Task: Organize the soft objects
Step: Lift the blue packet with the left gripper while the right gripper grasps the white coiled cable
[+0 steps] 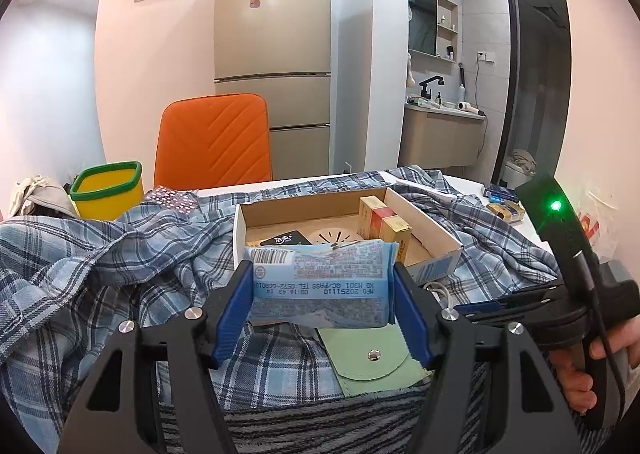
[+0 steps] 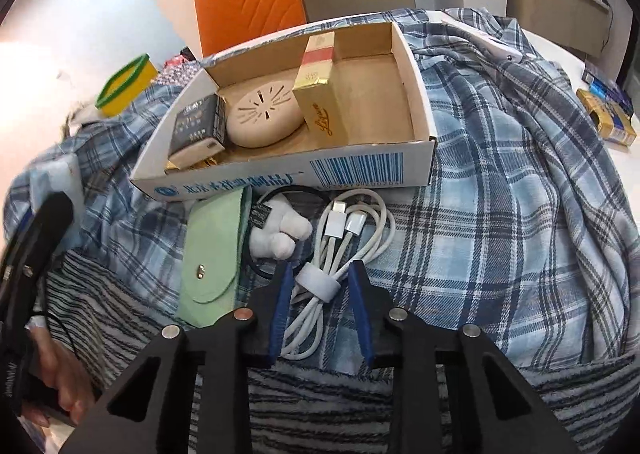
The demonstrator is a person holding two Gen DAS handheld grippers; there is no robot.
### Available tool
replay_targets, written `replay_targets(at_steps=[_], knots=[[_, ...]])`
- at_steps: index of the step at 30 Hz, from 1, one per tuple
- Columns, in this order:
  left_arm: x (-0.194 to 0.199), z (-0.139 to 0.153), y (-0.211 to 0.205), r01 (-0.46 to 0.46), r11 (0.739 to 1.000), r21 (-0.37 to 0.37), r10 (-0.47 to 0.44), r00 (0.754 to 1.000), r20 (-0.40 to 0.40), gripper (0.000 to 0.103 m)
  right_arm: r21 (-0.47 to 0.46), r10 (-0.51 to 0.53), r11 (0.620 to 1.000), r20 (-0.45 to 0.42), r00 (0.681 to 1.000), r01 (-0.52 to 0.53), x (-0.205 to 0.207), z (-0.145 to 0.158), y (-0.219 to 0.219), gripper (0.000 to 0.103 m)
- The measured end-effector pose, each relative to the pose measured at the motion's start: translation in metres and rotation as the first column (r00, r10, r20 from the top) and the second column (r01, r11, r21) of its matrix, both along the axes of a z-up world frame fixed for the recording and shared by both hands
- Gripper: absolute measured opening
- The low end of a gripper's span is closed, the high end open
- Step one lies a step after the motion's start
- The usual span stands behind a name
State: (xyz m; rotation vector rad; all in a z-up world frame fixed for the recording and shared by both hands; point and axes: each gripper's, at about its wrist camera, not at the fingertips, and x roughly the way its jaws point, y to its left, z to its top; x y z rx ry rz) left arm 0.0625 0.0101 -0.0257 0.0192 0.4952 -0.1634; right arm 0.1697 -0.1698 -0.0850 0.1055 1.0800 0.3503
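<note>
My left gripper is shut on a pale blue tissue pack and holds it above the plaid cloth, just in front of the cardboard box. My right gripper is open, its blue fingers on either side of a coiled white cable lying on the cloth. A green snap pouch and a small white plush toy lie left of the cable. The box holds a black packet, a beige round case and gold cartons.
A blue plaid shirt covers the table, with a striped towel at the near edge. A yellow bin with a green rim stands at the far left, an orange chair behind. Small boxes lie at the right.
</note>
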Motion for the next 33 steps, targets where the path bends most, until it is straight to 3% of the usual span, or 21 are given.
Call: replay_targets(at_steps=[5,18,26,30,33], knots=[[-0.001,0.000,0.000,-0.001,1.000,0.000,0.001,1.000,0.005,0.066,-0.008,0.012,1.000,0.030,0.999,-0.011,-0.003,0.003,0.001,0.022],[-0.009,0.007,0.001,-0.015,1.000,0.000,0.014,0.999,0.052,0.066,0.047,0.023,0.998,0.166,0.986,-0.032,-0.023,0.033,-0.006,0.020],[-0.017,0.013,-0.001,-0.017,1.000,0.009,0.016,0.994,0.107,0.066,0.032,0.062,0.996,0.378,0.924,-0.080,-0.047,0.063,0.000,0.020],[-0.023,0.022,-0.002,0.024,0.999,-0.020,-0.022,0.993,0.119,0.066,-0.046,0.094,0.996,0.471,0.877,-0.082,-0.057,0.075,0.009,0.020],[-0.025,0.027,-0.007,-0.010,1.000,0.021,0.007,0.990,0.143,0.066,-0.136,0.178,0.983,0.498,0.849,-0.126,-0.060,0.090,0.019,0.020]])
